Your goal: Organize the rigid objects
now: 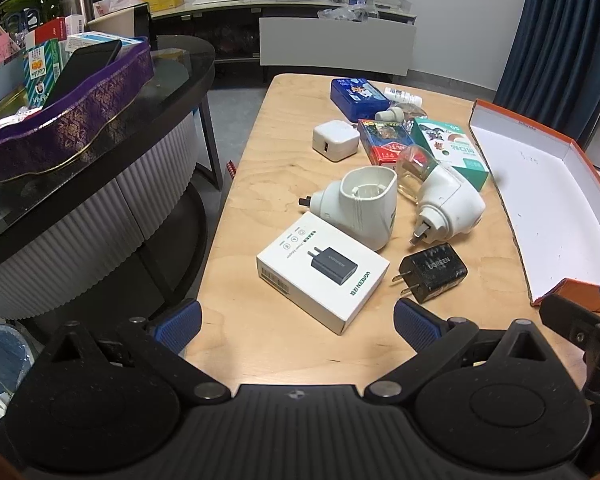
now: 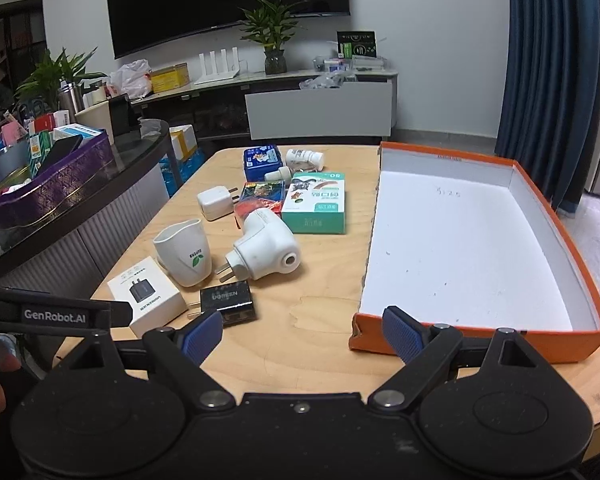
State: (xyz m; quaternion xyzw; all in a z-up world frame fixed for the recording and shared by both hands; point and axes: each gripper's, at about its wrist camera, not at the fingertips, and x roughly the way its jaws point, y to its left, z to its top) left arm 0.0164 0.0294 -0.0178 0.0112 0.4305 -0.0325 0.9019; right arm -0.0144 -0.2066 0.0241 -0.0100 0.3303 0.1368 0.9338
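1. On the wooden table (image 2: 284, 344): a loose cluster of small rigid items sits to the left of the orange box (image 2: 556, 216), which lies open with nothing in it and is probably the destination.
2. Left gripper (image 1: 298, 324): jaws spread wide, nothing between the pads, hovering over the near table edge and angled down at the white charger box (image 1: 322, 270).
3. Right gripper (image 2: 302, 330): also wide open and empty, sitting between the black charger (image 2: 230, 302) and the near wall of the orange box.
4. Nearest items: white charger box, black charger just beside it, then two white plug-in units (image 1: 366, 208) (image 1: 450, 204). Further back: white USB cube (image 1: 335, 140), red carton (image 1: 382, 142), green carton (image 1: 454, 148), blue tin (image 1: 358, 94), small white bottle (image 1: 402, 96).
5. Handling judgement:
   - Charger box: light cardboard, stiff enough; take it across the short sides, with modest squeeze or the walls may dent.
   - Black charger: dense, hard, glossy; grip the flat faces, keep off the prongs.
   - Plug-in units: rounded plastic, likely to slip or roll; pinch the body's flatter flanks. One has a glass-looking bottle (image 1: 414, 172) attached, so treat it as fragile.
6. Nothing has been put in the box yet.
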